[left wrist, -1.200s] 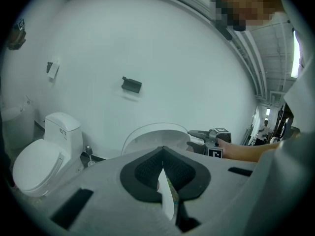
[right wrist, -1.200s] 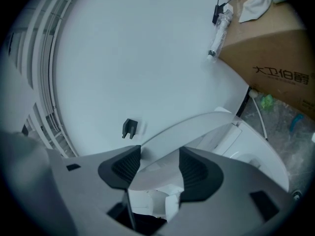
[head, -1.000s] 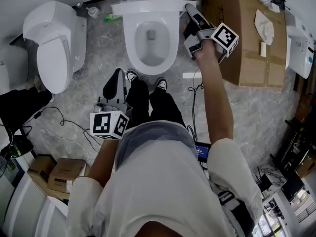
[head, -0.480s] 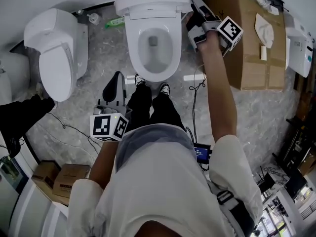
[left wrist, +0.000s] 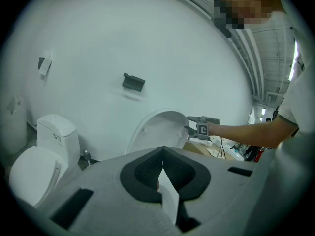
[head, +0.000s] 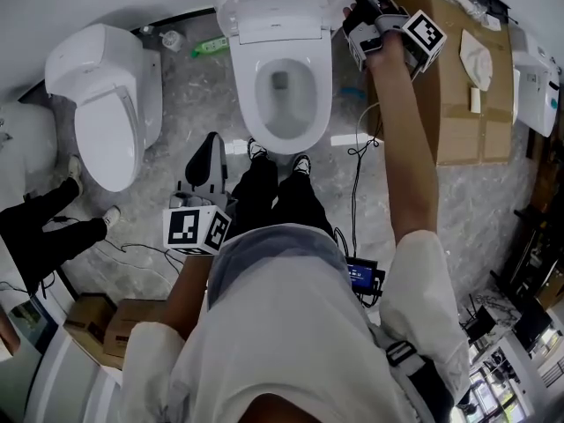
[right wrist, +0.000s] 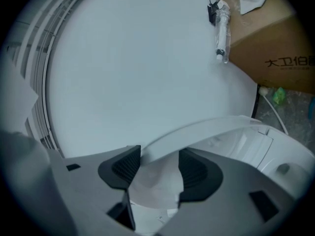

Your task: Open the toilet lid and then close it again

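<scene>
Straddles the right rim of the near-upright toilet lid [left wrist: 160,129] with right gripper [head: 363,3] jaws wide, unclamped; leaves shut, empty left gripper [head: 209,152] far back, well apart.

Fixture storeroom or test room: white ceramic toilet [head: 256,95] beside a second white toilet [head: 101,130], brown cardboard box [head: 458,95], loose black cables [head: 354,201].

right gripper [right wrist: 158,170]: jaws wide apart | toilet lid [right wrist: 216,132]: white rim runs between the jaws, against the pad at picture left | background: white wall [right wrist: 133,68]; cardboard box [right wrist: 283,43] upper right
</scene>
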Available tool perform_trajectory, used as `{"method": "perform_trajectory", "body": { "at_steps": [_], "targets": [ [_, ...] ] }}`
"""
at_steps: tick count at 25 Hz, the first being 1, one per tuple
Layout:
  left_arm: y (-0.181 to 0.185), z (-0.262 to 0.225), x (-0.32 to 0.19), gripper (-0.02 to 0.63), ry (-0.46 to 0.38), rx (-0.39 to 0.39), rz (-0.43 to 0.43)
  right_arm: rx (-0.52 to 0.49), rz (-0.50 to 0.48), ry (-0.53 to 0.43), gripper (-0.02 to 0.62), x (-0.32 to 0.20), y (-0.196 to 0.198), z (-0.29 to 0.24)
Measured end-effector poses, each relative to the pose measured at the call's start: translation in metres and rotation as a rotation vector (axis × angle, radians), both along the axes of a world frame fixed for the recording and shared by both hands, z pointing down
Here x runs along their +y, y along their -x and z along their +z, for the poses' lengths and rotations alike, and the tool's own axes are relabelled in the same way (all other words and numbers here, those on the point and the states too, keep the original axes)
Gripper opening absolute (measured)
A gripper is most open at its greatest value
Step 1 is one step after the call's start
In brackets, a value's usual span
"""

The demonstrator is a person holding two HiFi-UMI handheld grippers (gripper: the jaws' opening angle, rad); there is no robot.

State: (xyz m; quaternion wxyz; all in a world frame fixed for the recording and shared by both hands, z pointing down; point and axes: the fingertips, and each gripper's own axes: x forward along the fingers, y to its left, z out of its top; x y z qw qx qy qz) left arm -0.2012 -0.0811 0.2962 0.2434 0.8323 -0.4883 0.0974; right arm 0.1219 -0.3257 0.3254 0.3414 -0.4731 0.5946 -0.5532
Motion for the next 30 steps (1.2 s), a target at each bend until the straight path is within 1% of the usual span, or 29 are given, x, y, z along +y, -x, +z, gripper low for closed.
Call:
{"method": "perform_trajectory", "body": {
  "at_steps": [6,10,22,30],
  "targets": [
    [0.011,0.006,-0.015,0.008,-0.003,-0.004,0.036,-0.027,0.039,0.02,0.239,-0.032,-0.006,0.003],
    [0.012,0.006,-0.018,0.008,-0.002,-0.014,0.037,-0.036,0.048,0.021,0.236,-0.043,-0.005,0.001],
    [-0.009,-0.006,-0.019,0.008,-0.009,-0.013,-0.044,-0.05,0.023,0.061,0.233,-0.082,-0.011,-0.001],
    [-0.009,-0.006,-0.019,0.008,-0.007,-0.023,-0.078,-0.055,0.011,0.084,0.232,-0.097,-0.012,0.002]
  ]
}}
